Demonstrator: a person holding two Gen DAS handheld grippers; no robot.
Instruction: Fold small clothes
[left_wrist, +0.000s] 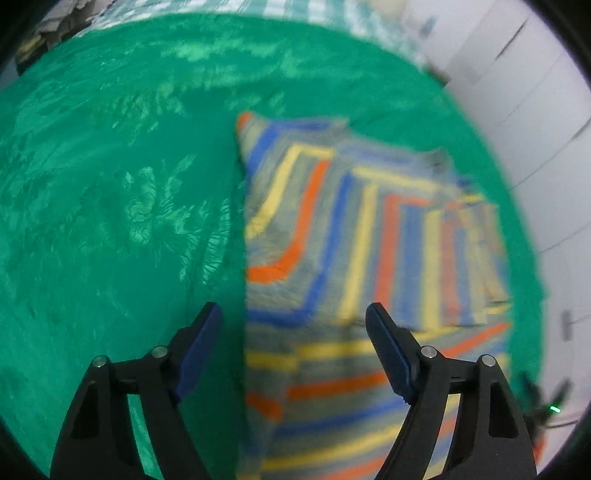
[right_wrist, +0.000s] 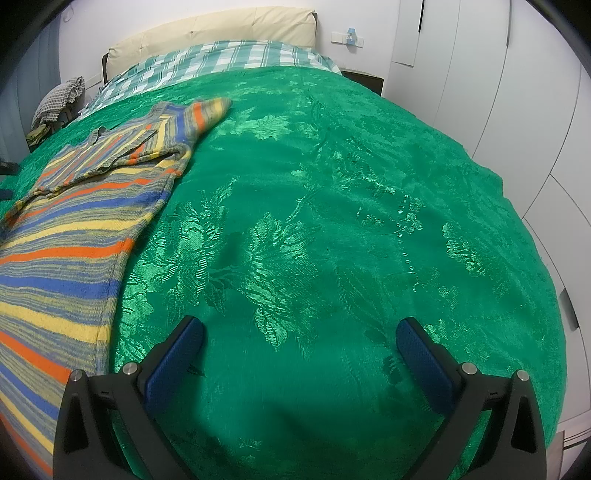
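In the left wrist view the left gripper (left_wrist: 293, 314) fills the bottom of the frame, its jaws spread apart with nothing between the blue pads (left_wrist: 199, 350) — only cloth lies beneath the gap. The left edge of a striped sweater (left_wrist: 369, 258) runs up through that gap, so one finger stands over bare green bedspread (left_wrist: 110, 184) and the other over the knit. The sweater, in bands of blue, yellow, orange and grey, lies flat on the bed, taking up the lower centre and right of this blurred frame, with one sleeve folded across the body and a pointed corner reaching toward the upper centre. Past the bed's right edge stand white wardrobe doors (left_wrist: 535, 129).

In the right wrist view the right gripper (right_wrist: 299, 332) sits at the bottom of the frame with its jaws wide apart and empty, over plain bedspread (right_wrist: 332, 221) with a woven floral pattern. The same sweater (right_wrist: 74, 229) lies at the left of the frame, well clear of these fingers — its hem at the lower left, the folded sleeve and neckline toward the upper left. Farther up, a green-and-white checked cover (right_wrist: 221, 59) lies at the head of the bed, against a cream headboard (right_wrist: 221, 26). A heap of grey fabric (right_wrist: 59, 99) sits at the far upper left, beside the bed.
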